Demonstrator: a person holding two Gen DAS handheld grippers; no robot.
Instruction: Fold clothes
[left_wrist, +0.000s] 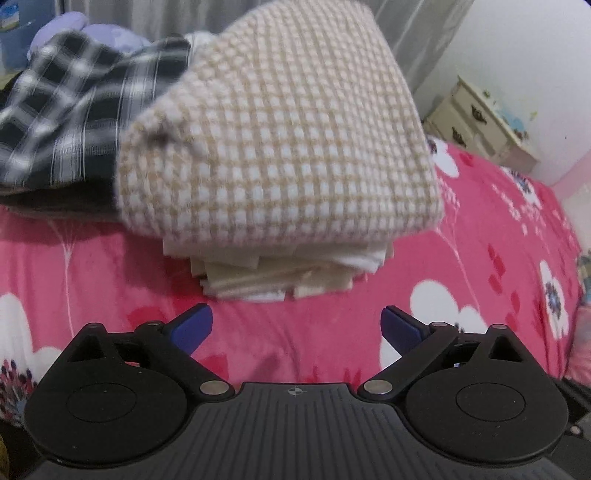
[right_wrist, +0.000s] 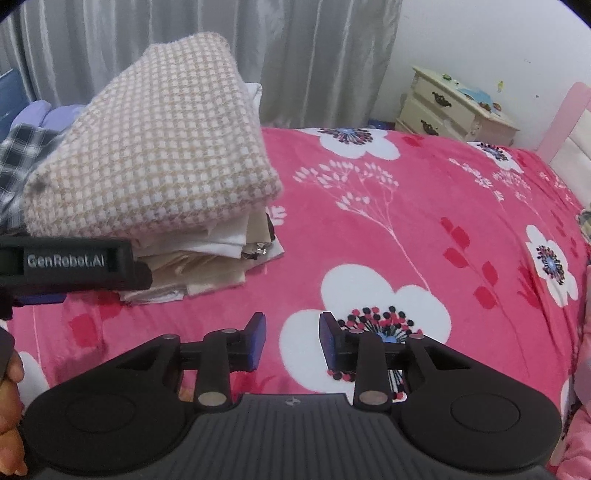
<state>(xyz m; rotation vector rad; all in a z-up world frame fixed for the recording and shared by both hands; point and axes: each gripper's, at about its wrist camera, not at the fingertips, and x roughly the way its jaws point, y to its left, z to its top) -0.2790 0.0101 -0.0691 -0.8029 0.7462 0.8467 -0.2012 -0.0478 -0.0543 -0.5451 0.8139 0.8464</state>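
Note:
A folded beige-and-white checked garment (left_wrist: 280, 125) lies on top of a stack of folded cream and white clothes (left_wrist: 280, 273) on the pink flowered bedspread (left_wrist: 295, 343). My left gripper (left_wrist: 296, 326) stands wide open just in front of the stack, with nothing between its blue pads. In the right wrist view the same checked garment (right_wrist: 155, 155) and stack (right_wrist: 207, 258) sit at the left. My right gripper (right_wrist: 292, 341) hovers over bare bedspread (right_wrist: 406, 229) to the right of the stack, its jaws apart and holding nothing. The body of the left gripper (right_wrist: 70, 262) shows at the left edge.
A black-and-white plaid garment (left_wrist: 74, 114) lies crumpled left of the stack, with lilac cloth (left_wrist: 92, 33) behind it. Grey curtains (right_wrist: 314, 55) hang behind the bed. A cream nightstand (right_wrist: 450, 107) stands at the far right, next to a pink bed frame (right_wrist: 565, 125). A hand (right_wrist: 11, 406) shows at the left edge.

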